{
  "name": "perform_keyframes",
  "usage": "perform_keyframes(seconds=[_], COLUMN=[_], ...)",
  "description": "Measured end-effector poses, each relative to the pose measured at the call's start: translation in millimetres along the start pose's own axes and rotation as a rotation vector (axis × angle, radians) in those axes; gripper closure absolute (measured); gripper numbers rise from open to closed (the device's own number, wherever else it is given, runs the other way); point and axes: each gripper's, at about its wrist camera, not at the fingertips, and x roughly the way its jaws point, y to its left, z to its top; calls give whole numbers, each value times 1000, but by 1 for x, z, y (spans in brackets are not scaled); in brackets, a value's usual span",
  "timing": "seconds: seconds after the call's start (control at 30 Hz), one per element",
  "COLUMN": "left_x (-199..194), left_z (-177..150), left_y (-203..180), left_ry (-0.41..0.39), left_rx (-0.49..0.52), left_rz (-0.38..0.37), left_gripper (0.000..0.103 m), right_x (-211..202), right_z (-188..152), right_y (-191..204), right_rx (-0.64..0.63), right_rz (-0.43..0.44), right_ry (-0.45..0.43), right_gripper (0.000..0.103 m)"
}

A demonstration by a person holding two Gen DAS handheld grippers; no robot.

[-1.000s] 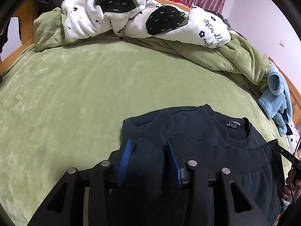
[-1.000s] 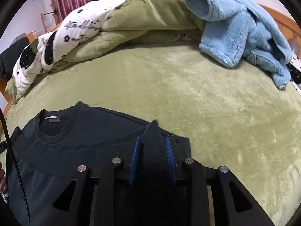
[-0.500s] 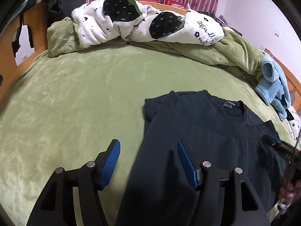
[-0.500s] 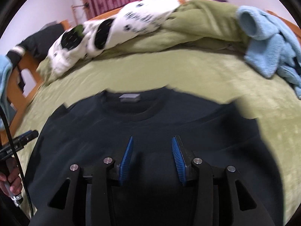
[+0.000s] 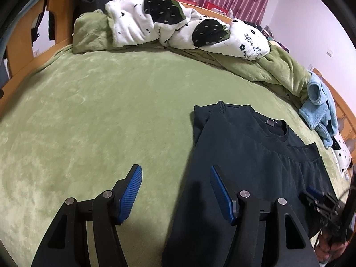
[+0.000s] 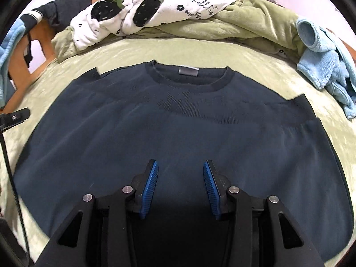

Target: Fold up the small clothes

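A dark navy sweater point(image 6: 178, 115) lies flat on the green bed cover, collar and grey label point(image 6: 188, 70) on the far side, both sleeves folded in over the body. My right gripper point(image 6: 180, 164) hovers open above the sweater's lower middle, nothing between its blue pads. My left gripper point(image 5: 175, 171) is open wider, over the sweater's point(image 5: 255, 155) left edge: one finger above the bed cover, the other above the dark cloth. It grips nothing. In the left wrist view the right gripper point(image 5: 316, 197) shows at the lower right, with a hand behind it.
A light blue fleece garment point(image 6: 322, 66) lies at the right of the bed. A white blanket with dark strawberries point(image 5: 178, 29) and a bunched green duvet point(image 6: 244, 26) fill the far side. A wooden bed frame point(image 5: 20, 62) with dark clothes hung on it runs along the left.
Both grippers were shut on folded sleeve cloth a second ago. Both have let go, opened and drawn back; the right one has swung over the sweater's middle.
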Motion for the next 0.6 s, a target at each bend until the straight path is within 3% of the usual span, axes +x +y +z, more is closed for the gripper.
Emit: perform_keyframes(seconds=[0.13,0.3,0.47,0.6], left_x=[-9,-30,-47,-54], left_z=[-5,-13,-21,-27], left_y=[9,22,46,70], left_ry=[1,-23,-44,-49], left_rx=[-14,-17,-50,-94], left_rz=[-4,13,29,42], left_gripper=[42,42,41,41], right_x=[-26,-47,-52,-53], right_z=[-18,-23,-24,-37], right_y=[17,50,111,157], right_rx=[-31,-36,-123,-218], right_rz=[18,143,237,281], right_ry=[-11,-40,-58,-61], right_gripper=[61,61,47,45])
